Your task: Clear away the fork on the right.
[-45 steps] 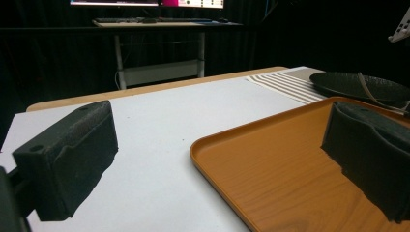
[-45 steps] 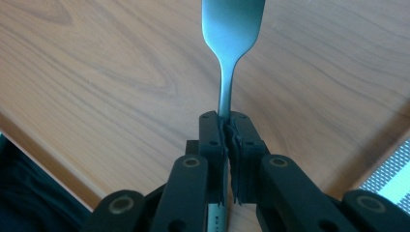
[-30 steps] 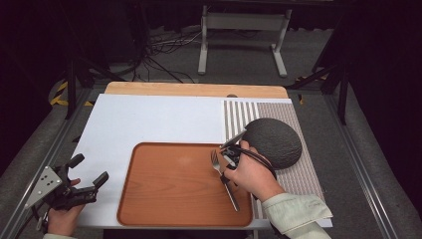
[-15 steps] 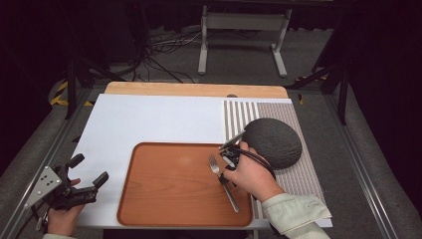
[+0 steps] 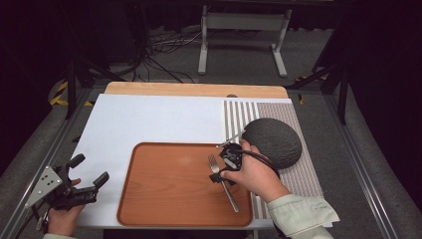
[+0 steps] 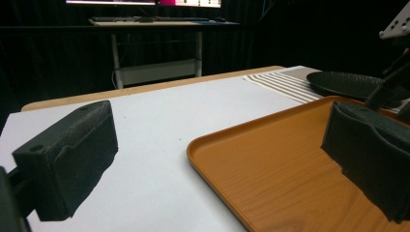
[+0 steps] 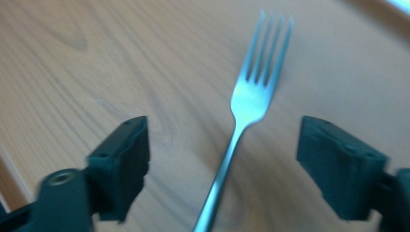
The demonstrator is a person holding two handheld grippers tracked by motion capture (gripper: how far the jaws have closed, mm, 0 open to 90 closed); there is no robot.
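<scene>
A silver fork (image 5: pixel 230 197) lies flat on the brown wooden tray (image 5: pixel 169 191), tines pointing away from me. My right gripper (image 5: pixel 219 169) hovers low over the fork's neck. Its jaws have just been opening. In the right gripper view the fork (image 7: pixel 252 94) runs up between the two black pads (image 7: pixel 123 159), touching neither of them. My left gripper (image 5: pixel 89 170) rests at the table's near left corner, open and holding nothing. In the left gripper view its jaws (image 6: pixel 217 159) frame the tray's left edge (image 6: pixel 227 140).
A dark round plate (image 5: pixel 274 141) sits on a striped placemat (image 5: pixel 239 117) right of the tray, just behind my right hand. A white sheet (image 5: pixel 149 119) covers the table's left and middle. Metal frames stand beyond the far edge.
The right gripper's jaws have opened and let go of the fork, which now lies on the tray. Neither hand has shifted.
</scene>
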